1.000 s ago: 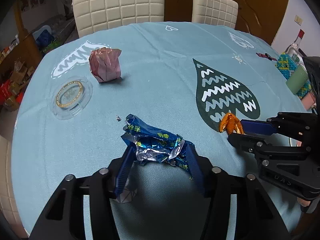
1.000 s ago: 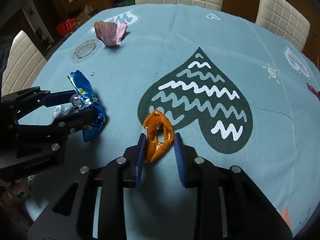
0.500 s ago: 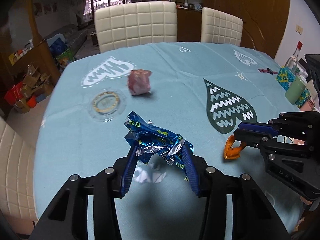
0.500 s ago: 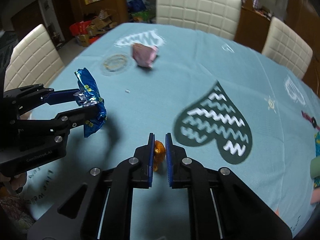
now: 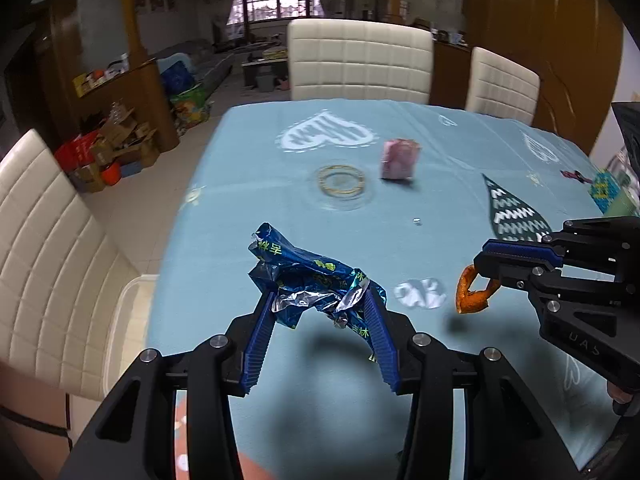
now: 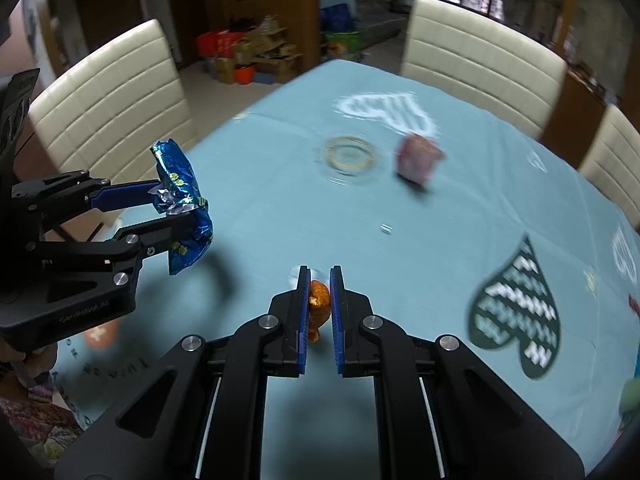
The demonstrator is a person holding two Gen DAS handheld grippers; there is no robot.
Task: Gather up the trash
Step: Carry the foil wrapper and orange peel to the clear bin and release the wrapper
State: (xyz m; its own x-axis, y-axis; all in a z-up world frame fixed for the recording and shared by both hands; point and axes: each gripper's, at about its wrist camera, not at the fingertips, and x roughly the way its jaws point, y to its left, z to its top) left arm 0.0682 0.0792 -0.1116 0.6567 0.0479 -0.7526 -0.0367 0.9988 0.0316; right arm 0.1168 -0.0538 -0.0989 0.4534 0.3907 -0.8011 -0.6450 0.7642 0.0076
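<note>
My left gripper (image 5: 318,300) is shut on a crumpled blue foil wrapper (image 5: 308,280) and holds it above the table's left part; the wrapper also shows in the right wrist view (image 6: 182,196). My right gripper (image 6: 319,280) is shut on a small orange wrapper (image 6: 318,308), lifted off the cloth; it also shows in the left wrist view (image 5: 474,294). A crumpled pink paper wad (image 5: 398,158) sits further back on the light-blue tablecloth (image 5: 280,200).
A clear round lid with a gold ring (image 5: 340,180) lies left of the pink wad. A tiny scrap (image 5: 417,222) lies mid-table. Cream chairs stand at the far side (image 5: 360,60) and on the left (image 5: 44,248). A white bin rim (image 5: 128,300) shows by the table's left edge.
Both grippers have risen off the table with their wrappers and swung left. The right gripper closed tighter on the orange wrapper.
</note>
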